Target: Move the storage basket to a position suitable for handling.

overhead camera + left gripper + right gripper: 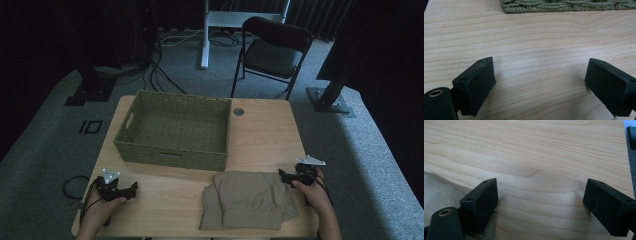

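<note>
A folded khaki garment (247, 200) lies on the wooden table (265, 135) near its front edge, right of centre. Behind it, a green woven basket (172, 130) stands with nothing inside. My left gripper (131, 190) rests at the front left, pointing right, well apart from the garment. Its jaws stand open in the left gripper view (539, 85) over bare wood, with the basket's base (564, 6) along the top. My right gripper (282, 176) sits at the garment's right edge. It is open (540, 205) over bare wood, with the cloth (439, 192) beside its left jaw.
A black folding chair (272, 50) stands beyond the table's far side. A round cable hole (238, 111) is in the tabletop behind the basket's right corner. A cable loop (75, 186) lies on the floor at the left. Bare wood lies between the left gripper and the garment.
</note>
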### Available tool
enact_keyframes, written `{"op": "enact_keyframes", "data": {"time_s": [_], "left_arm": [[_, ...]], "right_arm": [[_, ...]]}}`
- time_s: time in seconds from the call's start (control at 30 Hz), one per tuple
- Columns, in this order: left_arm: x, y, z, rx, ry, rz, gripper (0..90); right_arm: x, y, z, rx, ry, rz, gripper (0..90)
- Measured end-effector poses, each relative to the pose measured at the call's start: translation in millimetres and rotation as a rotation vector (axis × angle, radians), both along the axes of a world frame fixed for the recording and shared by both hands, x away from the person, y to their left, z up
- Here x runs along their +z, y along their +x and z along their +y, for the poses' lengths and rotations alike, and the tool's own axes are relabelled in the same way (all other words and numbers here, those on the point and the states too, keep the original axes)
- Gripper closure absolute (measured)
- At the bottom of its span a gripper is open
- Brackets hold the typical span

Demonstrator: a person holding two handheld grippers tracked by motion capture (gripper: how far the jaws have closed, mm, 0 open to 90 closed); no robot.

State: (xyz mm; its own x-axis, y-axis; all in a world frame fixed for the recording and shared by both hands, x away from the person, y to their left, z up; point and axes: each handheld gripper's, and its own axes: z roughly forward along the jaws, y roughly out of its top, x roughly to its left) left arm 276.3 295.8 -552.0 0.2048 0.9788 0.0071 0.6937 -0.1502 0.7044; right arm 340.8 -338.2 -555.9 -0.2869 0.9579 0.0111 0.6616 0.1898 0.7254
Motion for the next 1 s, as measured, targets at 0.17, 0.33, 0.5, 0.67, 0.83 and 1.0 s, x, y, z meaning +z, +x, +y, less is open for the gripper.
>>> {"op": "enact_keyframes", "data": {"time_s": [0.17,0.33,0.5,0.67,0.83,1.0], "left_arm": [[0.0,-2.7,3.3,-0.054,0.000,0.001,10.1],[0.0,-3.1,5.1,-0.068,0.000,0.000,10.1],[0.6,-3.5,9.4,-0.077,-0.007,-0.011,14.6],[2.3,-1.2,13.5,-0.084,-0.014,-0.003,15.3],[9.5,4.8,18.6,-0.072,-0.025,-0.023,15.3],[19.5,12.8,22.7,-0.055,-0.041,-0.053,15.5]], "right_arm": [[0.1,0.1,-0.1,0.005,-0.001,0.000,12.2],[0.1,0.5,-0.3,0.008,-0.001,0.000,12.1],[0.2,0.4,0.3,-0.011,-0.001,0.001,12.2],[0.2,1.0,0.4,-0.003,-0.001,0.000,12.5],[2.4,4.5,2.4,-0.006,0.020,-0.009,12.9],[14.0,7.6,14.2,0.026,0.039,-0.036,12.9]]}}
